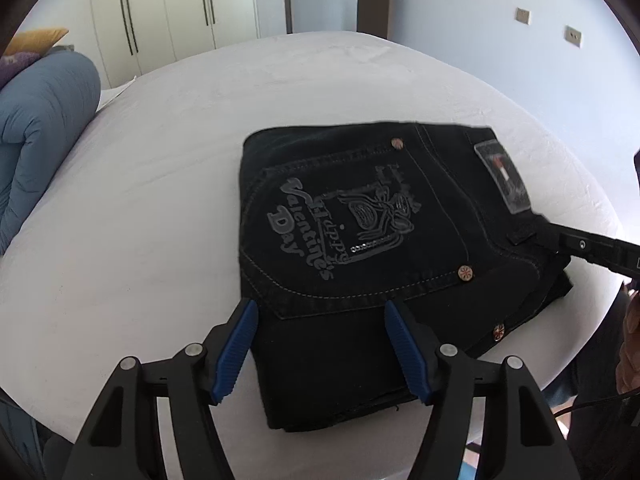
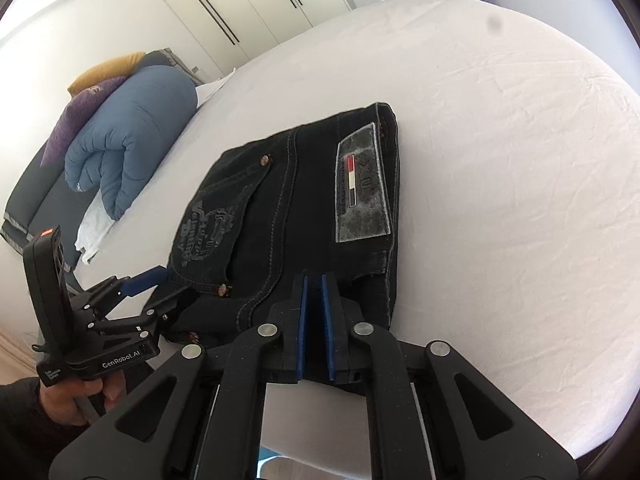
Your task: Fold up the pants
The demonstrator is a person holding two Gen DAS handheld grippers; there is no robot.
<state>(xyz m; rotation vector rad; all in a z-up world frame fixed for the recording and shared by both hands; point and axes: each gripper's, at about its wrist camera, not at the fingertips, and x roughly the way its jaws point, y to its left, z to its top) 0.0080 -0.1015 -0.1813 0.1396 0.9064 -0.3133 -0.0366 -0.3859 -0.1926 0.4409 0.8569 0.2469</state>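
Black jeans point(image 1: 360, 248) lie folded into a compact stack on the white bed, back pocket with a grey "Happy Valentine's Day" print facing up. They also show in the right wrist view point(image 2: 296, 216), with a grey waistband patch point(image 2: 362, 188). My left gripper point(image 1: 320, 320) is open, its blue pads on either side of the stack's near corner. It also shows in the right wrist view point(image 2: 160, 284). My right gripper point(image 2: 314, 284) is shut at the waistband edge of the jeans, and it also shows in the left wrist view point(image 1: 544, 236).
The white sheet point(image 2: 500, 160) covers the bed. A rolled blue duvet point(image 2: 132, 128) with purple and yellow pillows lies at the head of the bed. White wardrobes point(image 1: 168, 8) and a door stand behind. The bed's near edge is just below the grippers.
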